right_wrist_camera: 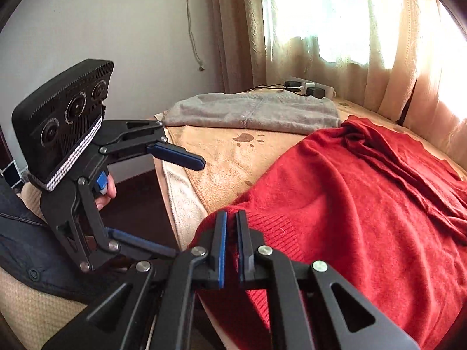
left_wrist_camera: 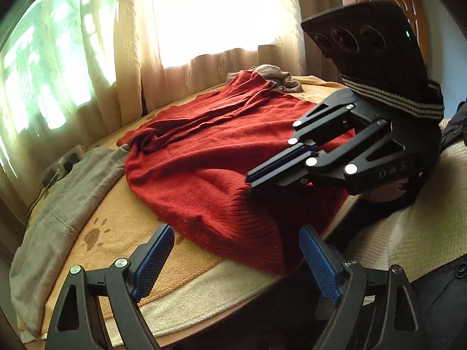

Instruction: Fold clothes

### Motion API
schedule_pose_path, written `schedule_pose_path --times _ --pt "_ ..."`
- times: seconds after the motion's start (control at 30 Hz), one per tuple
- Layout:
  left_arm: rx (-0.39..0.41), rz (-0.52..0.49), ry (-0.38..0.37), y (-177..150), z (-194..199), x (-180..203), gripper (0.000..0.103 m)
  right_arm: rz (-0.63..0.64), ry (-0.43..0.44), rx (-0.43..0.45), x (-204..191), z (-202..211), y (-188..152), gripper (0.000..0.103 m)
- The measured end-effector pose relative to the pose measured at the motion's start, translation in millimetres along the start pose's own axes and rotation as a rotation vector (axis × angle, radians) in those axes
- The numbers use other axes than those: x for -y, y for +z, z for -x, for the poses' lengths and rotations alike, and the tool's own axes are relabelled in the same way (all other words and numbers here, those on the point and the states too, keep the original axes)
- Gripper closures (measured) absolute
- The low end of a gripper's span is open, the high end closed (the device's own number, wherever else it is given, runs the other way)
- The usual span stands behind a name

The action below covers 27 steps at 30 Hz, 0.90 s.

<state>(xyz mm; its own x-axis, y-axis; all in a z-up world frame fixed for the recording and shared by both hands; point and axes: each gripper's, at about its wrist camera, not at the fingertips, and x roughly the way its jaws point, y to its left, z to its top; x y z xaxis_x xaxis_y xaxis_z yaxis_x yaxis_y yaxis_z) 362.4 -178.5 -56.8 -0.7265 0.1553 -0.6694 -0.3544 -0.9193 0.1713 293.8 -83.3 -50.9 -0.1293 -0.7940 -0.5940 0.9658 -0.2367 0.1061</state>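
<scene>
A red knit sweater (left_wrist_camera: 204, 151) lies spread and rumpled on a table covered with a tan towel (left_wrist_camera: 122, 221); it also shows in the right wrist view (right_wrist_camera: 364, 204). My left gripper (left_wrist_camera: 236, 233) is open, its blue pads (left_wrist_camera: 151, 262) on either side of the sweater's ribbed hem at the near table edge, not touching it. My right gripper (right_wrist_camera: 232, 218) is nearly shut, its fingertips at the hem's corner; no cloth shows between the pads. It also shows in the left wrist view (left_wrist_camera: 251, 179), low over the hem.
A folded grey garment (right_wrist_camera: 254, 110) lies at the table's left end, with a power strip (right_wrist_camera: 309, 89) and cables behind it. Another grey garment (left_wrist_camera: 277, 77) is bunched at the far end. Curtains (left_wrist_camera: 131, 58) hang close behind the table.
</scene>
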Motion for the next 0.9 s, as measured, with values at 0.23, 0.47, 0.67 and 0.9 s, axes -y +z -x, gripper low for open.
schedule_pose_path --times 0.23,0.47,0.67,0.9 --pt "-0.124 -0.068 0.105 -15 -19 15 0.014 0.018 0.151 -0.017 -19 -9 3 0.096" --pt "-0.192 -0.122 0.100 -39 -5 7 0.014 -0.066 0.311 -0.056 -7 -14 -16 0.060" --pt "-0.181 -0.194 0.049 -49 4 10 0.014 0.050 0.146 0.050 -8 20 -23 0.015" --pt "-0.198 -0.333 0.054 -59 -5 20 0.014 0.274 0.085 -0.132 -41 -23 -43 0.031"
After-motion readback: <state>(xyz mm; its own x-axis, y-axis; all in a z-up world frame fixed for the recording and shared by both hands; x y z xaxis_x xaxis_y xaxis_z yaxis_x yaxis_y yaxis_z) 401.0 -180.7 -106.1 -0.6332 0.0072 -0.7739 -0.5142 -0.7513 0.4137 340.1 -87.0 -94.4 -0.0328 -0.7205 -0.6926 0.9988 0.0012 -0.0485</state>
